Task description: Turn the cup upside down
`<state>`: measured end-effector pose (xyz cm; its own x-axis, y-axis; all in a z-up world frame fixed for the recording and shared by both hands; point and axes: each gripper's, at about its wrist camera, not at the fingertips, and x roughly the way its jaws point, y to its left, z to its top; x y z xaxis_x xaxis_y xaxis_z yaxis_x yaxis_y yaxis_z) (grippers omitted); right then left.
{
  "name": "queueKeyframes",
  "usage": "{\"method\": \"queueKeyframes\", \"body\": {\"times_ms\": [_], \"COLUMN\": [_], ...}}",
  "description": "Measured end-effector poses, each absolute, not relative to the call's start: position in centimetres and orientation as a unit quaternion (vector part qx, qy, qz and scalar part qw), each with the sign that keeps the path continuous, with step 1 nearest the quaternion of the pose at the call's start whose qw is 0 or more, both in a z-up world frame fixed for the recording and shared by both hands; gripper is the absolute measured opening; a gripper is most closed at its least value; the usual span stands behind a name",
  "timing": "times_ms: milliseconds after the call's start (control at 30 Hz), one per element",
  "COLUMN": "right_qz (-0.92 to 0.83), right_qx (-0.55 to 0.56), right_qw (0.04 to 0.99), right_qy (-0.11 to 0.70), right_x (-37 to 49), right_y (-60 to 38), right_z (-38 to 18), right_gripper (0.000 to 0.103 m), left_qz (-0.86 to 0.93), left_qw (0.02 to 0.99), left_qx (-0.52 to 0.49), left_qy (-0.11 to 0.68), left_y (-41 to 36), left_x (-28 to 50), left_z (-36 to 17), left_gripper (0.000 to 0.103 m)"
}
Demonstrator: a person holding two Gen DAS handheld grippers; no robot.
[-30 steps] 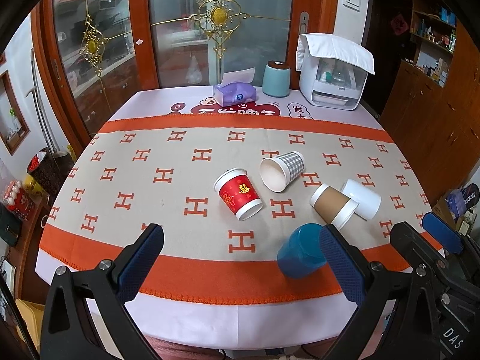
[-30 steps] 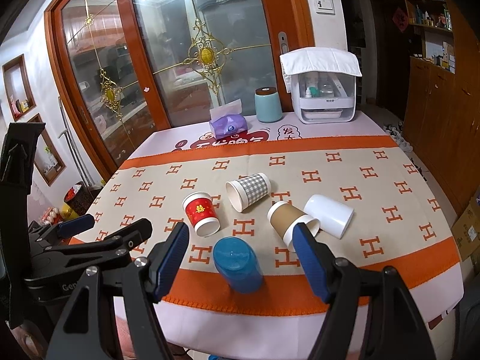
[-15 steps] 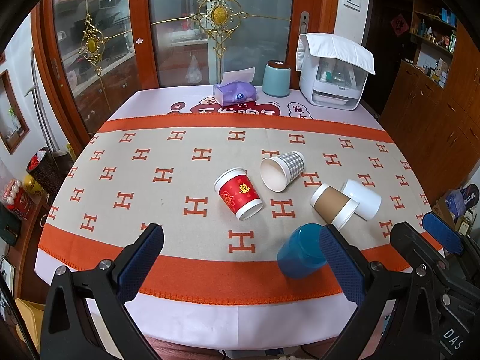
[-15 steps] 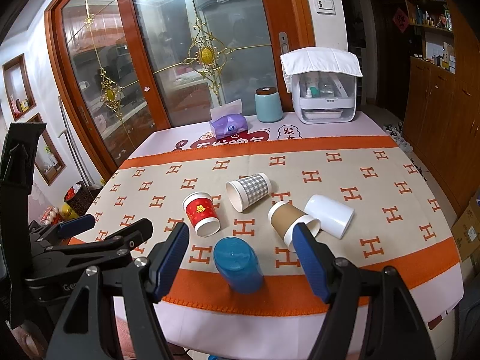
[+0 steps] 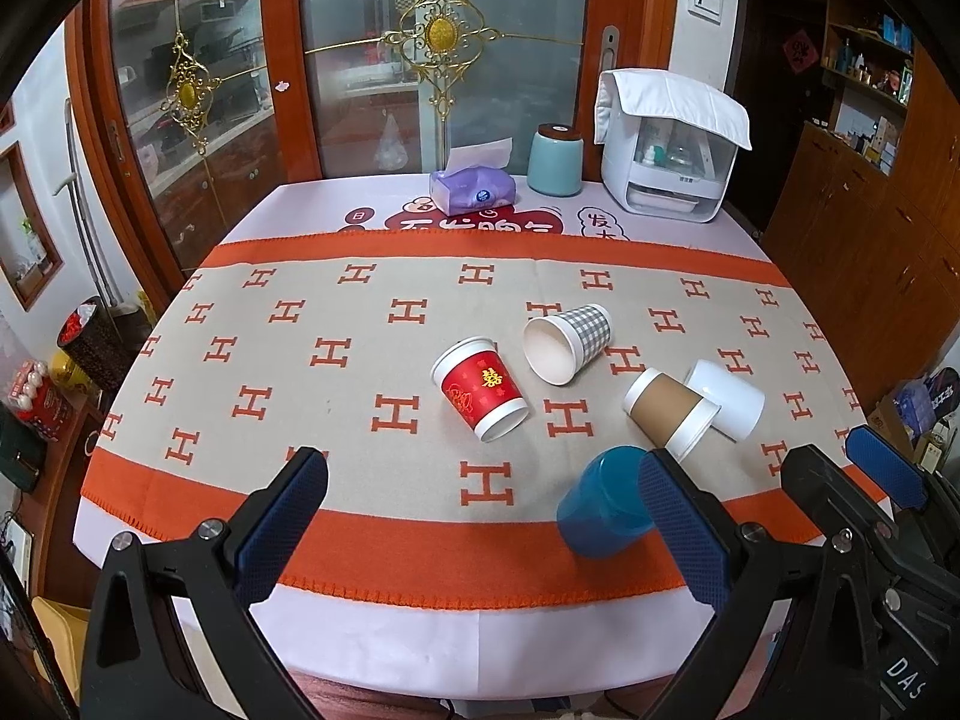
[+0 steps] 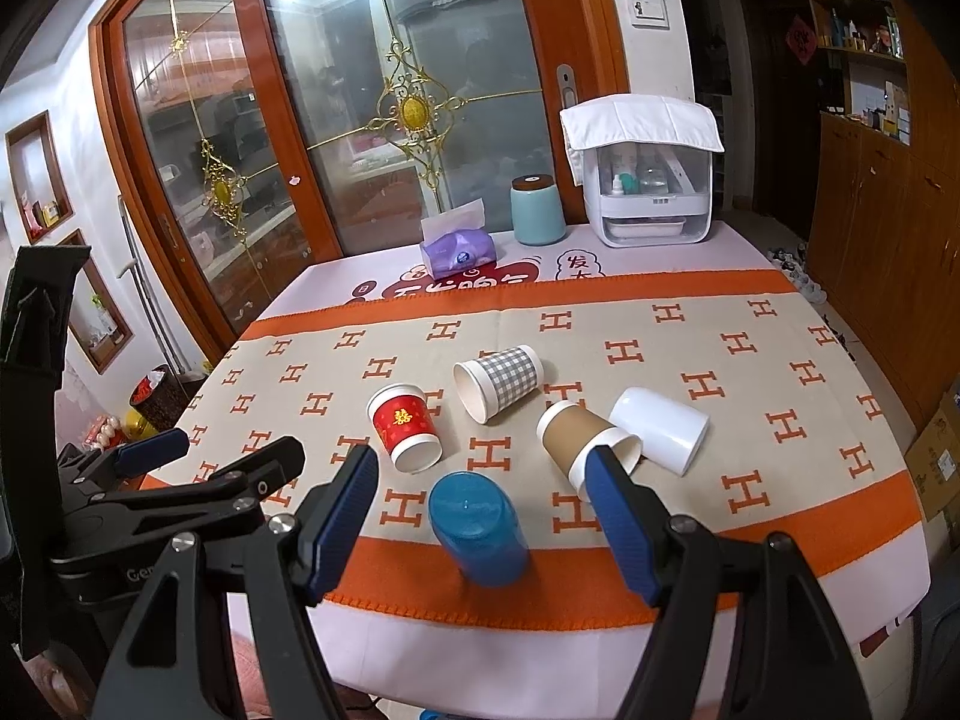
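Note:
Several cups lie on the table runner. A blue plastic cup point(image 5: 603, 501) point(image 6: 477, 525) stands upside down near the front edge. A red paper cup point(image 5: 480, 387) point(image 6: 405, 426), a checked cup point(image 5: 567, 342) point(image 6: 498, 381), a brown cup point(image 5: 669, 414) point(image 6: 585, 438) and a white cup point(image 5: 729, 399) point(image 6: 660, 429) lie on their sides. My left gripper point(image 5: 483, 525) is open and empty, above the table's front edge. My right gripper point(image 6: 483, 531) is open and empty, its fingers framing the blue cup from behind, apart from it.
At the table's far end stand a purple tissue pack point(image 5: 472, 192), a teal canister point(image 5: 555, 159) and a white appliance point(image 5: 669, 150) with a cloth over it. Glass doors stand behind the table. Wooden cabinets point(image 6: 888, 210) line the right side.

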<state>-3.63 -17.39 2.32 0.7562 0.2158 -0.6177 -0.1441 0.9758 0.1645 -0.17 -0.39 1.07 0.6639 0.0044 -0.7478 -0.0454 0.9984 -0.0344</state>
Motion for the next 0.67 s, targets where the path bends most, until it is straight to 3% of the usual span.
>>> {"method": "queueKeyframes", "body": {"times_ms": [667], "right_qz": [0.097], "right_qx": [0.056], "right_qw": [0.935], "right_qy": [0.337], "right_x": [-3.79], "right_y": [-17.44], "right_z": [2.07], "right_gripper": [0.072], "left_qz": [0.013], "left_qw": [0.911], "left_qx": [-0.024], "left_qy": [0.411], "left_y": [-0.5], "left_x": [-0.82], "left_z": [0.89], "left_gripper": [0.102]}}
